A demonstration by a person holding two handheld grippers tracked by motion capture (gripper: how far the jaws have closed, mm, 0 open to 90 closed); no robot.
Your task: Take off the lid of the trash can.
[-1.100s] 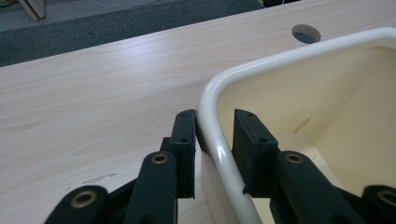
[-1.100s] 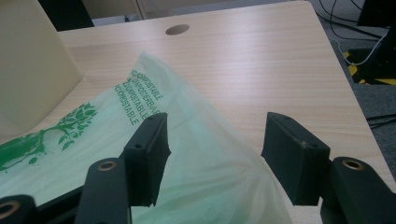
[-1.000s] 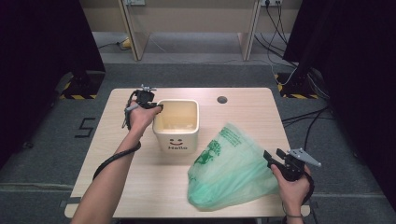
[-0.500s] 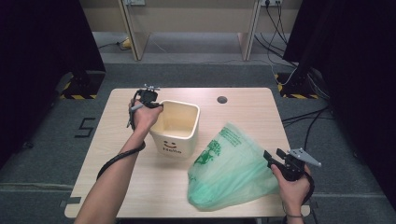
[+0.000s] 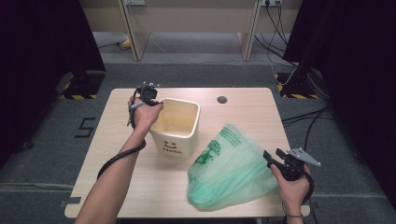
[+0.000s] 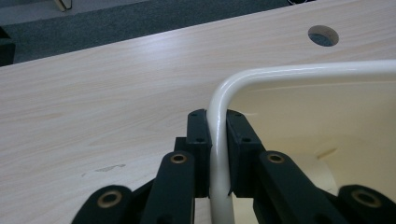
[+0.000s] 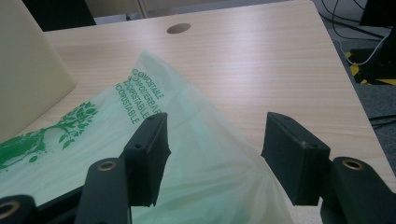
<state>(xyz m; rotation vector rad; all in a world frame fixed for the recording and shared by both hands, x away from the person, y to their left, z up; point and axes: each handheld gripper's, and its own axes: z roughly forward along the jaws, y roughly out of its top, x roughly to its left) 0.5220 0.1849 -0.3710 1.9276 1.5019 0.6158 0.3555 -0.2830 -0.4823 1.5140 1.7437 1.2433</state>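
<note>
**Left fingers clamp the bin's rim; right fingers stand apart at the bag**

A cream bin (image 5: 175,126) stands on the pale wooden worktop (image 5: 116,154), left of the middle and tilted a little, its open mouth turned up and away from the person. A smiling face and the word "Hello" are printed on its near side. The left gripper (image 5: 148,96) sits at the bin's far left corner. The left hand (image 5: 144,113) wraps around it from below, and the forearm stretches in from the bottom edge, running up and slightly right, with a black cable looped under the wrist. In the left gripper view the two black fingers (image 6: 200,140) have just been closing and now press on the rounded white rim (image 6: 217,135), one outside the bin and one inside, so the rim is pinched between them.

A green see-through bag (image 5: 229,172) with a tree print lies on the worktop just right of the bin, puffed up, its narrow end pointing towards the right gripper (image 5: 273,158). The right hand (image 5: 292,184) holds that gripper low at the near right corner of the worktop, the wrist straight and the fingers pointing left at the bag. In the right gripper view the fingers (image 7: 149,154) are spread wide. The bag's thin edge (image 7: 205,154) lies between them, and neither pad presses on it.

A round hole (image 5: 222,99) sits in the worktop beyond the bin.
</note>
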